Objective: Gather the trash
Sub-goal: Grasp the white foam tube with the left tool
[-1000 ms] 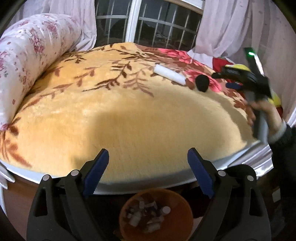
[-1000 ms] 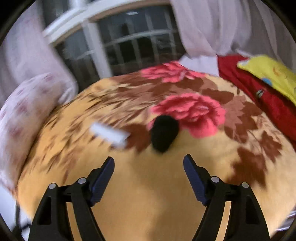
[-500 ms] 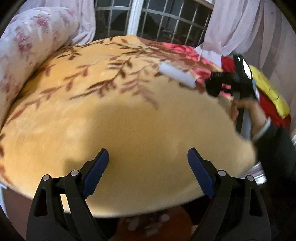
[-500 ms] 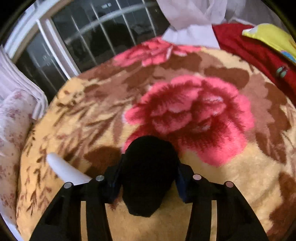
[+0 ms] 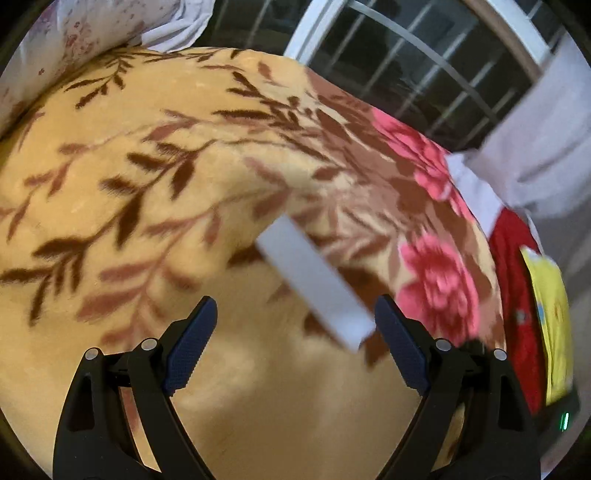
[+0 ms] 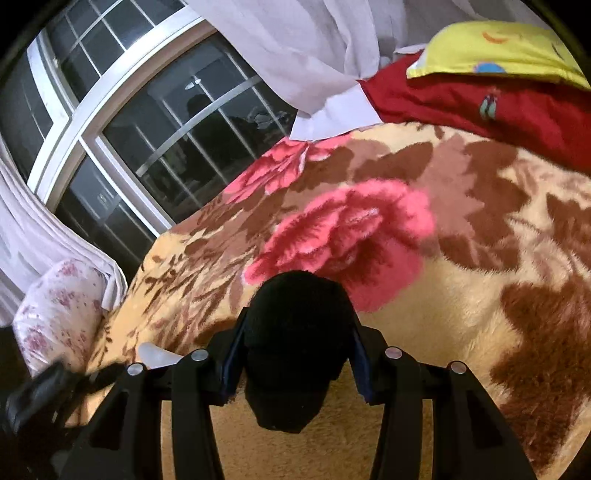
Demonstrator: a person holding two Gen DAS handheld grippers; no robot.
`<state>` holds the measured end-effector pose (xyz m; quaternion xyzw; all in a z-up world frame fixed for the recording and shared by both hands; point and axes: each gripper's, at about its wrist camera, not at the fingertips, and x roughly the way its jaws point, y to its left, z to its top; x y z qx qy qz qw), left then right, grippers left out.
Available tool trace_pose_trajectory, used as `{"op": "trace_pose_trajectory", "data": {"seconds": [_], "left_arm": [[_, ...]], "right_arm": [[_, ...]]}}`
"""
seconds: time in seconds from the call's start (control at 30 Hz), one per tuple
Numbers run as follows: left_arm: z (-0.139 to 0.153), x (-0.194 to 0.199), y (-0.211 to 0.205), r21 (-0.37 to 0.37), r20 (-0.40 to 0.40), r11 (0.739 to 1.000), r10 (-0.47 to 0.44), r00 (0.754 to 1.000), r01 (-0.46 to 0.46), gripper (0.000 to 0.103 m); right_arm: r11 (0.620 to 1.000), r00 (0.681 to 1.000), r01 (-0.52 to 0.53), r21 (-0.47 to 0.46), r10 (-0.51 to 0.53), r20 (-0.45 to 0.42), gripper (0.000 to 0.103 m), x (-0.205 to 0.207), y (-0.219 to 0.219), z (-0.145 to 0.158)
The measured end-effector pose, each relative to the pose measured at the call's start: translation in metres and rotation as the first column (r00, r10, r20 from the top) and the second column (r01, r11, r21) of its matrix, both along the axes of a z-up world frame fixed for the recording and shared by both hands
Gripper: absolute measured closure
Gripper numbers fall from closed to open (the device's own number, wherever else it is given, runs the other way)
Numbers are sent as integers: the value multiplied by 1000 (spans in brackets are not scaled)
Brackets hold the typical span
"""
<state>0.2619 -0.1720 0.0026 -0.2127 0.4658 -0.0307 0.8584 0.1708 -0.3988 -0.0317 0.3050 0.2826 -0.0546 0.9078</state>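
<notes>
My right gripper (image 6: 293, 343) is shut on a black fuzzy lump (image 6: 295, 347) and holds it just above the floral blanket (image 6: 461, 258). My left gripper (image 5: 295, 332) is open, its blue pads wide apart, close over the blanket (image 5: 110, 184). A white tube-shaped piece of trash (image 5: 314, 284) lies on the blanket just beyond and between the left fingertips, slanting toward the right pad. Its end also shows in the right wrist view (image 6: 157, 354), beside the dark blurred shape of the left gripper (image 6: 44, 387).
A pink-flowered pillow (image 5: 74, 29) lies at the blanket's far left. A red cloth (image 6: 480, 103) and a yellow cloth (image 6: 498, 48) lie at the right edge. A barred window (image 6: 166, 129) and white curtains (image 6: 295, 44) stand behind the bed.
My right gripper has closed on the black lump and lifted it slightly. My left gripper has moved forward across the blanket up to the white tube. The orange bin has left view.
</notes>
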Motion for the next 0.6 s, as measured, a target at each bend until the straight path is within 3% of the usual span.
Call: {"op": "trace_pose_trajectory", "data": {"seconds": [0.17, 0.33, 0.4, 0.53, 0.6], "left_arm": [[-11, 29, -20, 15, -60, 997, 83, 995, -82, 18], [-27, 41, -27, 114, -80, 982, 157, 984, -148, 18], [-43, 49, -29, 148, -131, 977, 171, 977, -151, 18], [-50, 52, -49, 301, -115, 948, 145, 983, -105, 17], [-50, 50, -48, 298, -106, 950, 135, 985, -99, 17]], "right_arm": [[999, 1000, -17, 35, 17, 9, 55, 0, -3, -3], [998, 1000, -14, 68, 13, 16, 54, 0, -7, -6], [997, 1000, -17, 74, 16, 16, 54, 0, -7, -6], [997, 1000, -18, 81, 17, 11, 54, 1, -8, -7], [996, 1000, -15, 88, 14, 9, 54, 0, -8, -8]]}}
